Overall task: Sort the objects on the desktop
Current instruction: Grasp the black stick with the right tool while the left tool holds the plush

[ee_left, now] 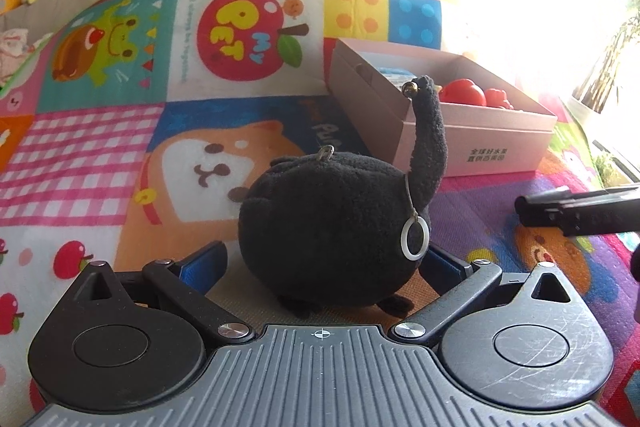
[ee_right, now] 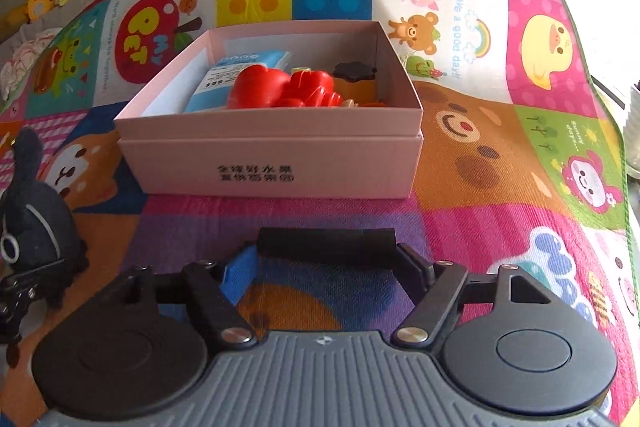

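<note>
- Black plush toy (ee_left: 336, 227): sits on the colourful play mat (ee_left: 100, 155), tail upright, between the wide-spread fingers of the left gripper (ee_left: 324, 259); whether the pads touch its sides cannot be told.
- Black cylinder (ee_right: 326, 241): lies crosswise between the right gripper (ee_right: 326, 263) fingers, which appear to clamp its ends, above the mat just before the pink box (ee_right: 272, 163).
- Pink box: open, already holding red toys (ee_right: 280, 89) and a blue packet (ee_right: 256, 63).
- Risks: an end-on grip may let the cylinder pivot or slip; the plush's white ring (ee_left: 415, 241) and cord could snag a finger.
</note>
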`<action>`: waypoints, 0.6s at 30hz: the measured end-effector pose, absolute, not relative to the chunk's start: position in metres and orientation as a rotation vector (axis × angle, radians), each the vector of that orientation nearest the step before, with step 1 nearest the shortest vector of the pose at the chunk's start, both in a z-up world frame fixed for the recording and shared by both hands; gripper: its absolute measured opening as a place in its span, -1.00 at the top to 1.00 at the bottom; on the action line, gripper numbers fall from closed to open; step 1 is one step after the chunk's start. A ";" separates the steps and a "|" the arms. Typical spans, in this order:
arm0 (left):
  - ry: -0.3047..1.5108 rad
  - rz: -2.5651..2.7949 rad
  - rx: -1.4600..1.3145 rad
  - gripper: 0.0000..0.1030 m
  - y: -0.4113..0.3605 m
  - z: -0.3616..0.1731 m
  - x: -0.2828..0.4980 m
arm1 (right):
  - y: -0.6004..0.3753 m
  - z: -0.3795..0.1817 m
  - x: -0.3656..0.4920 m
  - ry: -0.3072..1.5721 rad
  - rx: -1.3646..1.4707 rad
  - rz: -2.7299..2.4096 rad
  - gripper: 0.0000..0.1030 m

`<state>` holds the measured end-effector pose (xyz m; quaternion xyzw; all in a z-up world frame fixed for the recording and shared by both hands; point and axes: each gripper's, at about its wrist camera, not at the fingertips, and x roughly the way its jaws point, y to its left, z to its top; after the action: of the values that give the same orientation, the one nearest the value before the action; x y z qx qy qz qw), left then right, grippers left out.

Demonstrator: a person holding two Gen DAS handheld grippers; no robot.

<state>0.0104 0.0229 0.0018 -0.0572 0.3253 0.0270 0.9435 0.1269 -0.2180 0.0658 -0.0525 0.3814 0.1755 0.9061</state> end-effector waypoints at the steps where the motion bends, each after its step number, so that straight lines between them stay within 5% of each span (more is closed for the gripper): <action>1: 0.665 0.054 -0.116 -1.00 0.023 0.002 0.011 | -0.222 0.067 0.119 0.793 -0.104 0.381 -0.44; 15: 0.700 0.052 -0.091 -1.00 0.020 0.006 0.025 | -0.247 0.063 0.047 0.739 -0.174 0.416 -0.45; 18: 0.704 0.050 -0.059 -0.79 0.015 0.010 0.024 | -0.248 0.063 0.050 0.741 -0.163 0.423 -0.45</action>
<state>0.0241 0.0149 0.0096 -0.0288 0.3448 0.0246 0.9379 0.0501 -0.2479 0.0626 -0.0791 0.3588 0.2049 0.9072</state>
